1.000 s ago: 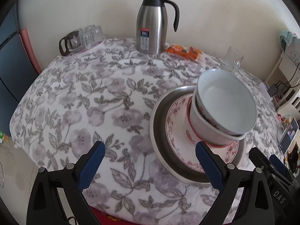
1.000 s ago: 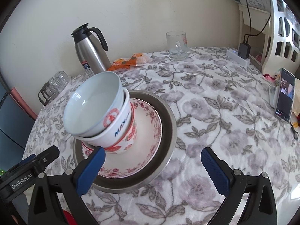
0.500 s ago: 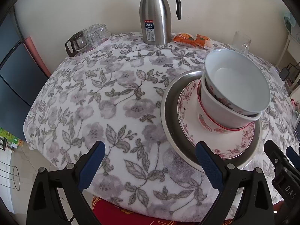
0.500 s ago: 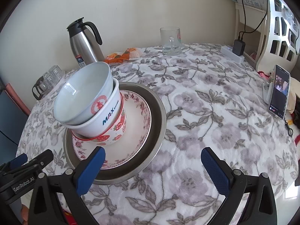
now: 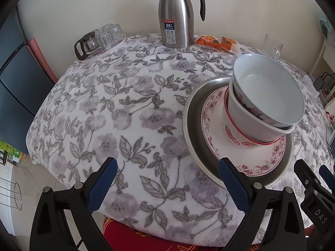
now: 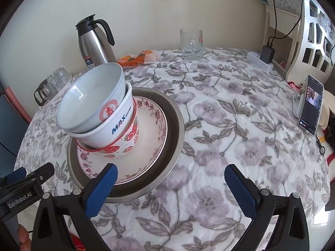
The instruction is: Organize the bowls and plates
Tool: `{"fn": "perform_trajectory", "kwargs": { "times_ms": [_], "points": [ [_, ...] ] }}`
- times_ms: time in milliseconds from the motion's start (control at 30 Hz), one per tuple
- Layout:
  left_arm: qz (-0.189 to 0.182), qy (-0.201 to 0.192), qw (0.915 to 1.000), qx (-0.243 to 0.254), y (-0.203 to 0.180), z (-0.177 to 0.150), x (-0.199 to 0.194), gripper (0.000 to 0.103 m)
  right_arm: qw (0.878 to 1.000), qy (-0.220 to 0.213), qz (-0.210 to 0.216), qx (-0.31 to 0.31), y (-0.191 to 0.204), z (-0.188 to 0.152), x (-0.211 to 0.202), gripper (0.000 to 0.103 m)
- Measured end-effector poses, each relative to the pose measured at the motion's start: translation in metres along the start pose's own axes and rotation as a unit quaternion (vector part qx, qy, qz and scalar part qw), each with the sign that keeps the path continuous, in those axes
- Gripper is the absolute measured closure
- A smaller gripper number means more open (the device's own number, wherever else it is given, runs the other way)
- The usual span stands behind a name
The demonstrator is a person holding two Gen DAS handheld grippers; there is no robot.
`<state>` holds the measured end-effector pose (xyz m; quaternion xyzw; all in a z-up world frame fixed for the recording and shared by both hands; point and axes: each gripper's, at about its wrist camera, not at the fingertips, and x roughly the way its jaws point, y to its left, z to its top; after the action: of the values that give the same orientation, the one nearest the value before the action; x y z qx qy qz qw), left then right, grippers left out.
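A steel plate (image 5: 189, 125) (image 6: 175, 138) lies on the floral table with a pink-flowered plate (image 5: 211, 113) (image 6: 155, 129) in it. On that plate stands a leaning stack of three bowls: a strawberry bowl (image 6: 123, 144), a white "MAX" bowl (image 6: 111, 129) and a pale blue bowl (image 5: 270, 92) (image 6: 94, 98) on top. My left gripper (image 5: 165, 179) is open and empty, near the table's front edge, left of the stack. My right gripper (image 6: 170, 183) is open and empty, in front of the steel plate's right rim.
At the back stand a steel thermos jug (image 5: 178, 14) (image 6: 95, 41), a tray of upturned glasses with a small glass pot (image 5: 98, 39), orange snack packets (image 5: 217, 41) and a glass mug (image 6: 191, 44). A phone on a stand (image 6: 312, 106) and a power strip (image 6: 259, 62) sit at the right.
Both grippers have drawn back from the stack toward the table's front edge and stayed open. The stack has not moved.
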<state>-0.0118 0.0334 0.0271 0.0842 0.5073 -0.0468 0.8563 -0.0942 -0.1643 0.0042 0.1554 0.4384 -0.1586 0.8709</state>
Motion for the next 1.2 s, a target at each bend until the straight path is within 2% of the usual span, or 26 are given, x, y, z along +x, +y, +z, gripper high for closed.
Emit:
{"fn": "perform_trajectory", "kwargs": {
  "times_ms": [1200],
  "points": [
    [-0.009,0.019,0.9996,-0.017,0.0035,0.0014,0.0064,0.006,1.000,0.008,-0.005,0.000,-0.0035,-0.0006,0.0043,0.000]
  ]
}}
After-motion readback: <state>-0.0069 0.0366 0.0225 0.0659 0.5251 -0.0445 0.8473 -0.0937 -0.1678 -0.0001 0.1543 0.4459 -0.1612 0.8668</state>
